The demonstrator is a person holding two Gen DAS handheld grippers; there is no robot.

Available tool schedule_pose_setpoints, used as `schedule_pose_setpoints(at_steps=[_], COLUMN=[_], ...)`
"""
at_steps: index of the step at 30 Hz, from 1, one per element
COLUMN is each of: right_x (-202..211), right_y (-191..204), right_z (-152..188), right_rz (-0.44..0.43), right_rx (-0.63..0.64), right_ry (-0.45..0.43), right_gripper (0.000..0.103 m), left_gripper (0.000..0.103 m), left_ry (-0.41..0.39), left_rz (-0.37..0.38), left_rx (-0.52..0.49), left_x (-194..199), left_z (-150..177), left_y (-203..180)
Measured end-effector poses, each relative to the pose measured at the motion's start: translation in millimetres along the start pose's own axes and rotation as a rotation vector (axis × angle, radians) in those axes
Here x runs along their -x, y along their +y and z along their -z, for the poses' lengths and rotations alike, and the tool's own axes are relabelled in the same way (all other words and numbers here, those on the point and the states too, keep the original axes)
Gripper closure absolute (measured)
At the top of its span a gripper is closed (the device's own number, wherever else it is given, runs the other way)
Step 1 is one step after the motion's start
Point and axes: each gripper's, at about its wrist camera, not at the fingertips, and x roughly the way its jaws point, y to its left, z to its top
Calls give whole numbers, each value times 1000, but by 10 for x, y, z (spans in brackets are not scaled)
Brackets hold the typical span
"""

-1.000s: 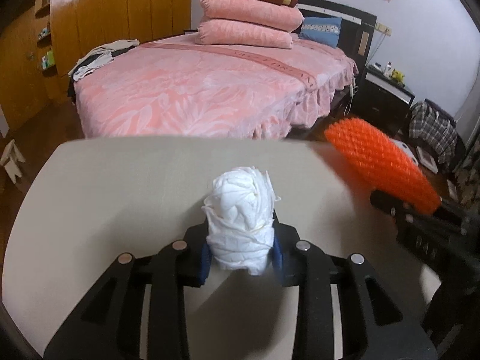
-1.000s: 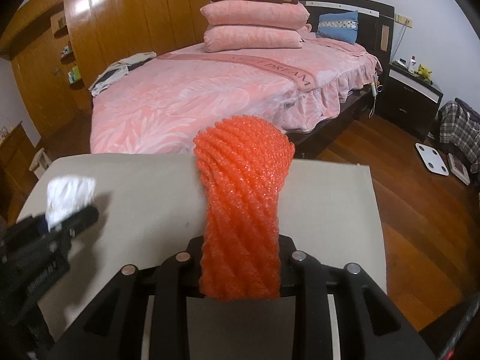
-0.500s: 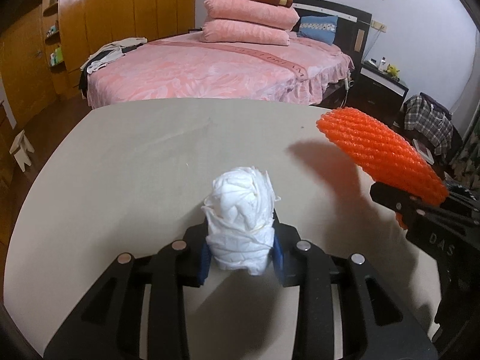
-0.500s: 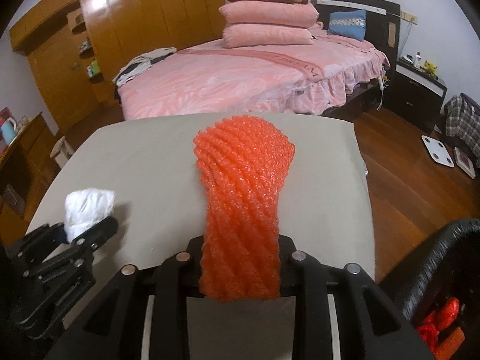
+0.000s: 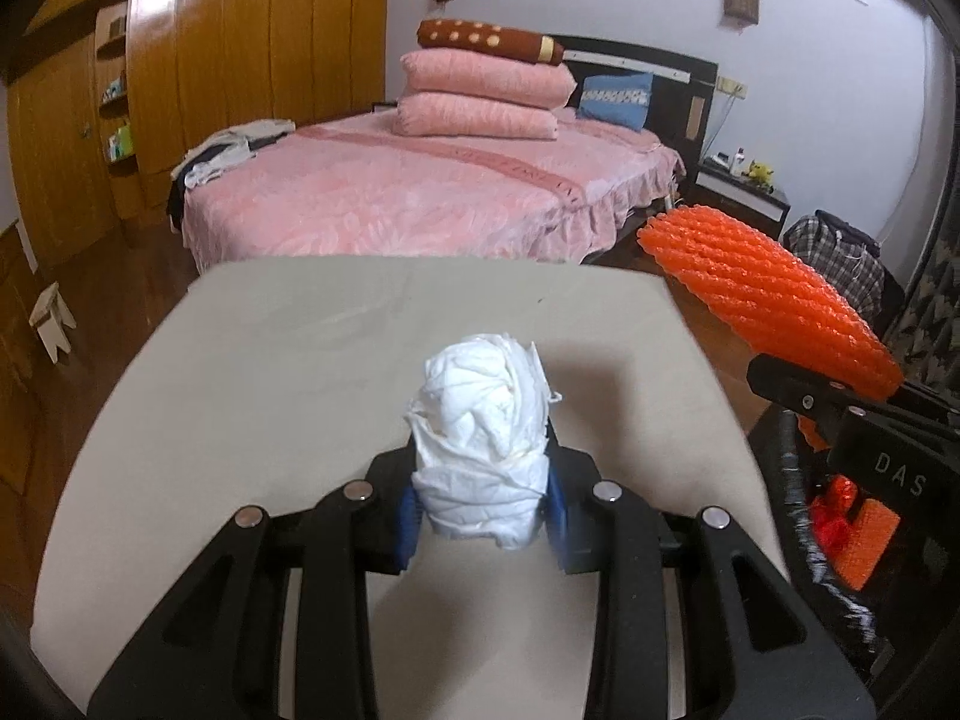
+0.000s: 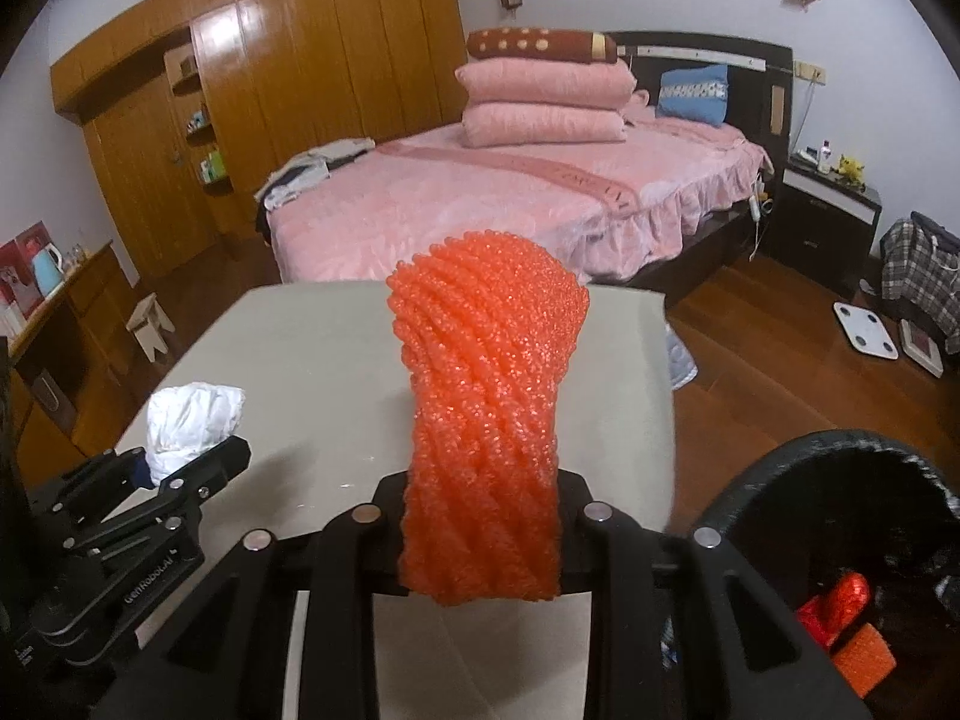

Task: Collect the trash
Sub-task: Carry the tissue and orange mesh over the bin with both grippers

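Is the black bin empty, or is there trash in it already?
Not empty: the bin holds a red wrapper and orange foam piece.

crumpled white tissue wad (image 5: 483, 438) | ribbed orange foam net sleeve (image 6: 486, 420) – glittery | smooth beige tabletop (image 5: 288, 360) | beyond it, bed with leaf-patterned pink cover (image 5: 384, 210) | brown bolster with yellow dots (image 5: 489, 41) – on top of the plain pink pillows (image 5: 483, 99) | black round bin (image 6: 864, 510)

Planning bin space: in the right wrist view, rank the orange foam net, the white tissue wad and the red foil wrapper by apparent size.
1. orange foam net, but it sits nearest the lens in the right gripper, so inflated.
2. white tissue wad, held in the left gripper.
3. red foil wrapper, in the black bin.
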Motion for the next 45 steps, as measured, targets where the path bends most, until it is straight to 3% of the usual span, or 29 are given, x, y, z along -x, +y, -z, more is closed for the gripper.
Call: schedule_pose_setpoints(at_steps=[11, 27, 37, 45], right_x=[817, 1618, 1873, 1976], right_y=[-106, -410, -675, -1001], right_z=[-87, 31, 130, 256], right_rz=[-4, 71, 121, 196], right_rx=[2, -9, -44, -97], right_ry=[-132, -244, -267, -253], right_gripper=[74, 74, 74, 74], left_gripper=[71, 71, 71, 71], left_ry=[-133, -257, -285, -262], left_rz=[49, 141, 203, 292], left_rx=[-33, -106, -170, -234], left_x=[704, 1319, 1443, 1307], left_z=[-223, -286, -299, -244], left_y=[-427, -1098, -1447, -1902])
